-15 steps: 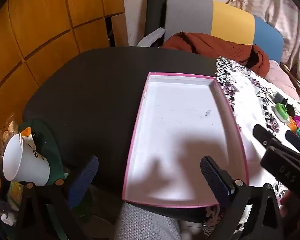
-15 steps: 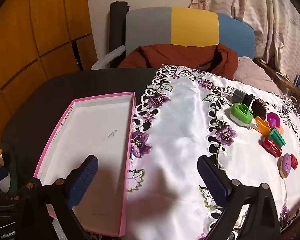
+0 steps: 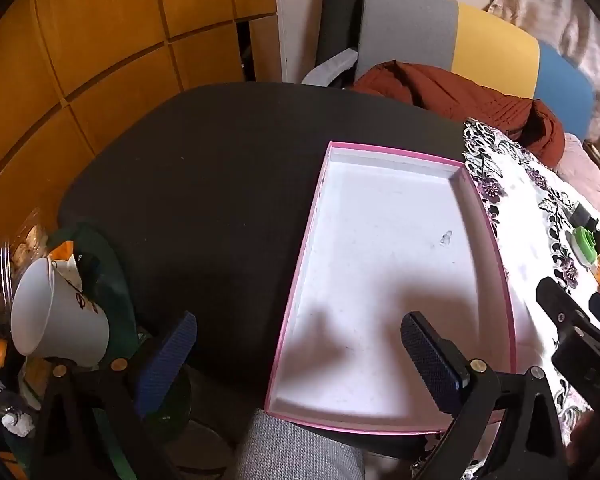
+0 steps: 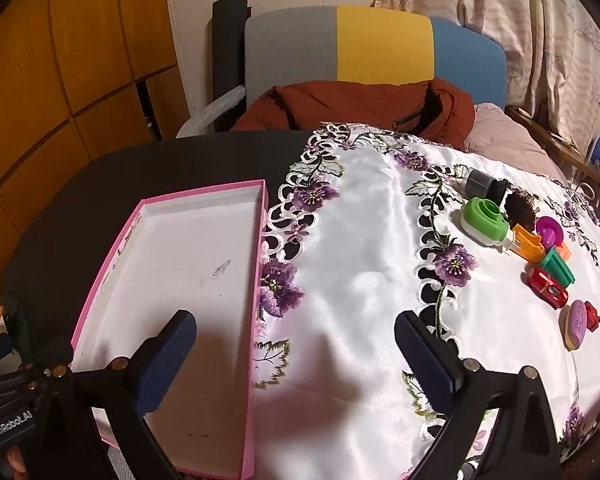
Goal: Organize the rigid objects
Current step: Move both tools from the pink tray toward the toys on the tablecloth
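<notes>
Both grippers, left gripper (image 3: 298,354) and right gripper (image 4: 296,354), wide open, empty. Small plastic toys (image 4: 516,236) clustered on white cloth (image 4: 360,264), right of empty pink tray (image 4: 180,264). Likely light, stiff, slippery; pinch across flat sides.

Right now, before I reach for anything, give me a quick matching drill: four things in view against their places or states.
Things:
1. pink tray
2. green sharpener
3. white cup
4. right gripper

Places or states:
A. tipped over at the table's left edge
B. open, holding nothing
C. empty, on the dark table beside the cloth
D. on the white embroidered cloth among small toys

Pairs: 1-C, 2-D, 3-A, 4-B
</notes>
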{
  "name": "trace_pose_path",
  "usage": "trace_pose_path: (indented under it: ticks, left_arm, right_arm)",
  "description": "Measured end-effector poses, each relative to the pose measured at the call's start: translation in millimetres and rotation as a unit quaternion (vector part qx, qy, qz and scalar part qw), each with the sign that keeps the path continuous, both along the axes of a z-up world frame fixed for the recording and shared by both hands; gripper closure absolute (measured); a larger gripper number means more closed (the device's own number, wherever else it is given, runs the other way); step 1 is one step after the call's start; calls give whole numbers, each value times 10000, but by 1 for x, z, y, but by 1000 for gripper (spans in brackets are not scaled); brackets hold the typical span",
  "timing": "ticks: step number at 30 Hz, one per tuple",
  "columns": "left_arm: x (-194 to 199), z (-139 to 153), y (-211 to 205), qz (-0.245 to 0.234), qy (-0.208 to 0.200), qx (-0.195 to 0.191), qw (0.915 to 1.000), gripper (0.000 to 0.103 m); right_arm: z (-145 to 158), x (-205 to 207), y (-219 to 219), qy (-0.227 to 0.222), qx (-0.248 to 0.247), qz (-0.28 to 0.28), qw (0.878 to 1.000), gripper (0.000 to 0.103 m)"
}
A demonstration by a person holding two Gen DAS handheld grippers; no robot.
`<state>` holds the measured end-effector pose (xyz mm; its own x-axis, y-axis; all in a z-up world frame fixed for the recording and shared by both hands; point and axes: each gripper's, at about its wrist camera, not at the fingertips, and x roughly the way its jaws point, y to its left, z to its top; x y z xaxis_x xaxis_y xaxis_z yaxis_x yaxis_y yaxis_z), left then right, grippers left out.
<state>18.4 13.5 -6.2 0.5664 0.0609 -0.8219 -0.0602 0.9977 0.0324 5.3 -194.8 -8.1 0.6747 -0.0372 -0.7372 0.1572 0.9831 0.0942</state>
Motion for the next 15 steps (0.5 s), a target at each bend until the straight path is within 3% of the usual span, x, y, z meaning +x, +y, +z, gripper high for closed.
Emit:
trace_pose_path:
  ticks: [15]
  left_arm:
    - [-9, 7, -12, -173, -86, 100, 9998, 0]
  right_arm:
    - [9, -13, -3, -86, 47, -58, 9999, 2]
